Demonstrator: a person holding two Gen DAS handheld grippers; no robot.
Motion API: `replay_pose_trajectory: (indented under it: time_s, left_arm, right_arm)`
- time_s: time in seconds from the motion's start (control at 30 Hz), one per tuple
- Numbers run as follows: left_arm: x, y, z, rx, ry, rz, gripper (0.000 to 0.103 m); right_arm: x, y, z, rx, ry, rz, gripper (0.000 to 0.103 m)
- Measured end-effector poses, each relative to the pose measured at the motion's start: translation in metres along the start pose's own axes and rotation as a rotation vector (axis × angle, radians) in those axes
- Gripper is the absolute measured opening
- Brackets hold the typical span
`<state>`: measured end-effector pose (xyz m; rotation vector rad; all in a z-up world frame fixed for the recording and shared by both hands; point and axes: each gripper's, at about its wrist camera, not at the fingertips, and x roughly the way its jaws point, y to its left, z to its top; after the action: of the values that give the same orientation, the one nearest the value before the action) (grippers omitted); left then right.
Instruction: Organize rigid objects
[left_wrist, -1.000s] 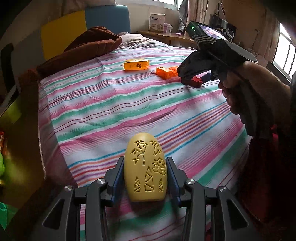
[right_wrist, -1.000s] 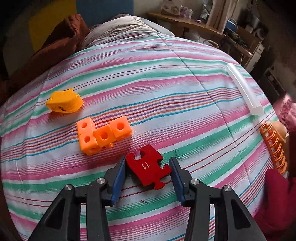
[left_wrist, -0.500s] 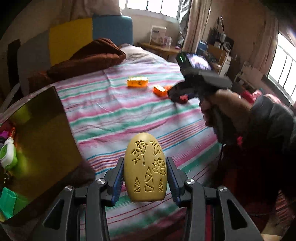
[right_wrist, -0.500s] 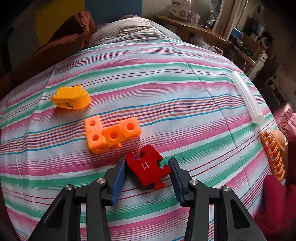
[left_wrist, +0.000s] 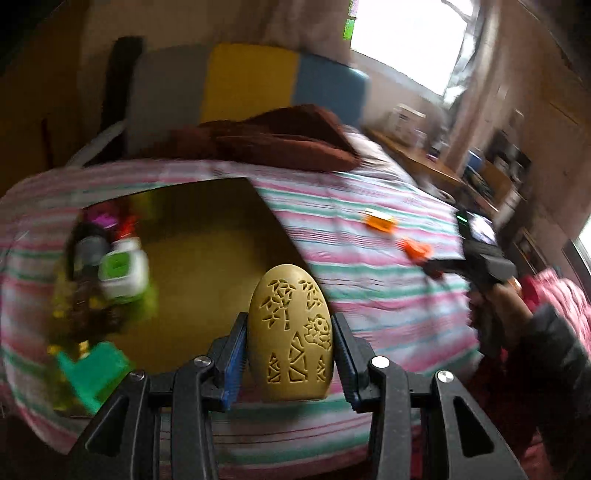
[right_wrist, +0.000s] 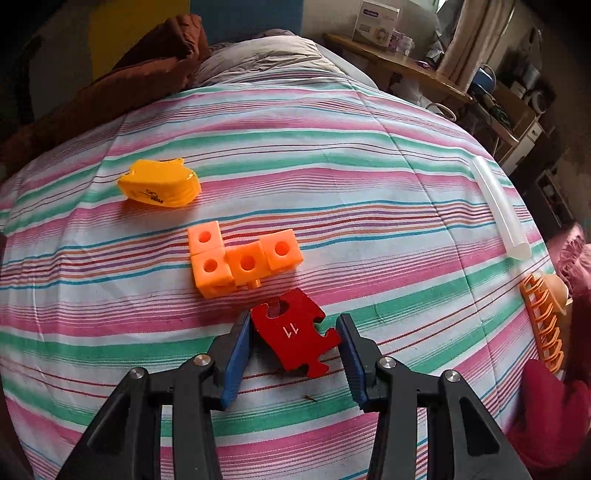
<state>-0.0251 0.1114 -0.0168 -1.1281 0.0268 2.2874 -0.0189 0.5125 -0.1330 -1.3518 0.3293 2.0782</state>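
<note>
**Mia:** What are the left tongs (left_wrist: 291, 341) doing?

**Ben:** They are pinching a tan egg-shaped thing (left_wrist: 290, 334) with little cut-out shapes on it. Both blue pads are pressing on its sides. It is standing upright between them.

**Mia:** Where is it hanging?

**Ben:** It is hanging above the near edge of the striped bed (left_wrist: 369, 280), just beside the corner of a yellow box (left_wrist: 207, 266). The box is sitting on the bed at the left.

**Mia:** What is lying in the box?

**Ben:** Toys are piling up at its left side. A white and green one (left_wrist: 120, 267) and a green block (left_wrist: 94, 373) are showing. The rest is too blurry to tell.

**Mia:** And the right tongs (right_wrist: 295, 341)?

**Ben:** They are sitting around a red puzzle piece (right_wrist: 295, 334) with "11" on it. The piece is lying flat on the bed. The left pad is touching it. At the right pad I cannot tell if it is touching, so I cannot say if they are squeezing.

**Mia:** What is lying near the piece?

**Ben:** Orange cubes (right_wrist: 240, 258) stuck together are lying just behind it. A yellow-orange clip thing (right_wrist: 159, 184) is lying farther back on the left. A clear stick (right_wrist: 498, 210) and an orange comb thing (right_wrist: 543, 325) are lying well apart at the right edge.

**Mia:** What is lying at the head of the bed?

**Ben:** A brown blanket (right_wrist: 122, 77) is bunching up there.
</note>
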Motion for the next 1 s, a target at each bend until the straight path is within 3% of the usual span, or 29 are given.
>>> replay_pose_trajectory:
  time_s: [0.17, 0.27, 0.63, 0.77, 1.0]
  left_arm:
    - [0.015, 0.063, -0.001, -0.181, 0.069, 0.064, 0.043]
    - [0.025, 0.084, -0.003, -0.224, 0.09, 0.106, 0.043]
    - [0.052, 0.103, -0.004, -0.221, 0.13, 0.171, 0.043]
    - [0.058, 0.1, 0.002, -0.171, 0.132, 0.245, 0.043]
    - [0.065, 0.11, -0.004, -0.194, 0.16, 0.259, 0.043]
  right_arm:
    - [0.0, 0.0, 0.0, 0.002, 0.002, 0.002, 0.046]
    - [0.0, 0.001, 0.001, -0.005, 0.001, 0.0, 0.046]
    - [0.001, 0.003, 0.002, -0.017, 0.0, -0.009, 0.046]
    - [0.001, 0.004, 0.002, -0.021, -0.001, -0.012, 0.046]
    - [0.002, 0.004, 0.002, -0.023, -0.001, -0.014, 0.046]
